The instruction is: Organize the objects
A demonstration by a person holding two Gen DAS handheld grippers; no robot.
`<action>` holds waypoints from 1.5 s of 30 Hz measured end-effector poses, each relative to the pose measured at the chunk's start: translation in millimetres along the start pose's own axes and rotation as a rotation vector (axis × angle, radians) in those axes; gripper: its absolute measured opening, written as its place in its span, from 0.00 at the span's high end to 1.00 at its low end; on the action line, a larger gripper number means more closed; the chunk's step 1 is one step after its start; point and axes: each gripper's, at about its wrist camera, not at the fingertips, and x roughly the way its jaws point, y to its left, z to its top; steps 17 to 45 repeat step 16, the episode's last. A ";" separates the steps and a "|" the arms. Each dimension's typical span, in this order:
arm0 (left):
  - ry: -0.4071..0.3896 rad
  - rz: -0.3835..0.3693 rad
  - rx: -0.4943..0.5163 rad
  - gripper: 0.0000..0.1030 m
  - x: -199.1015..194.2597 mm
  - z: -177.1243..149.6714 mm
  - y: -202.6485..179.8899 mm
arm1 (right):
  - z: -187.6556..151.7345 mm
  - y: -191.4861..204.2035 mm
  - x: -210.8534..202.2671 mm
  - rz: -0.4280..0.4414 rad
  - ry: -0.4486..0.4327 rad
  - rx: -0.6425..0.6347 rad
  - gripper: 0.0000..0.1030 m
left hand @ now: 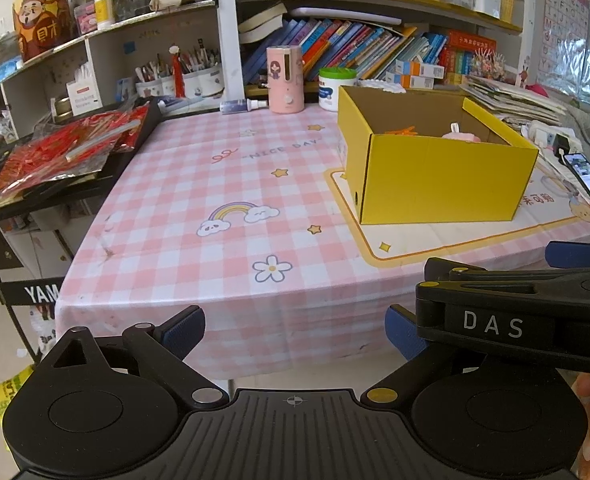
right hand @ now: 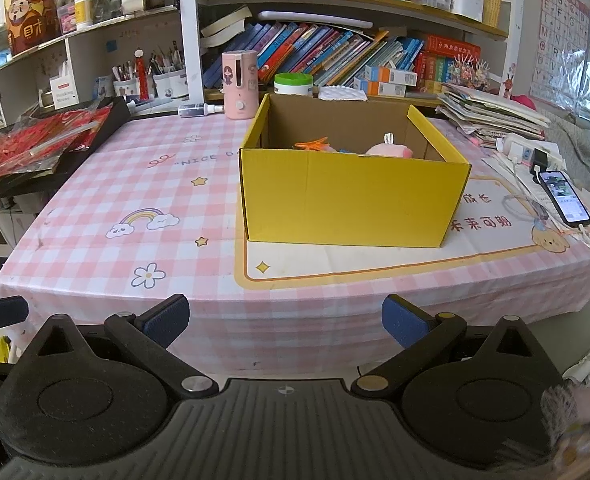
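A yellow cardboard box [right hand: 351,200] stands open on a cream mat [right hand: 375,260] on the pink checked tablecloth [right hand: 135,184]. Inside it I see an orange clip [right hand: 313,145] and a pink plush toy [right hand: 389,149]. The same box [left hand: 435,172] shows at the right of the left wrist view. My right gripper [right hand: 285,322] is open and holds nothing, in front of the table's near edge. My left gripper [left hand: 295,332] is open too, with nothing between its fingers. The right gripper's body [left hand: 515,316] crosses the left wrist view at the right.
A pink cylindrical device [right hand: 239,84] and a green-lidded tub [right hand: 293,84] stand at the table's back edge. A phone [right hand: 566,197] on a cable lies at the right beside stacked papers [right hand: 491,114]. A black stand with red packets [right hand: 39,140] juts in at the left.
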 end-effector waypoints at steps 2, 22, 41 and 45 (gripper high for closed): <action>-0.002 -0.005 -0.002 0.05 0.5 -0.1 0.9 | -0.3 -0.2 -0.4 0.000 -0.001 -0.001 0.00; 0.002 -0.007 -0.008 0.05 4.0 0.2 6.2 | 4.5 6.1 9.8 0.016 0.006 0.005 0.00; 0.002 -0.007 -0.008 0.05 4.0 0.2 6.2 | 4.5 6.1 9.8 0.016 0.006 0.005 0.00; 0.002 -0.007 -0.008 0.05 4.0 0.2 6.2 | 4.5 6.1 9.8 0.016 0.006 0.005 0.00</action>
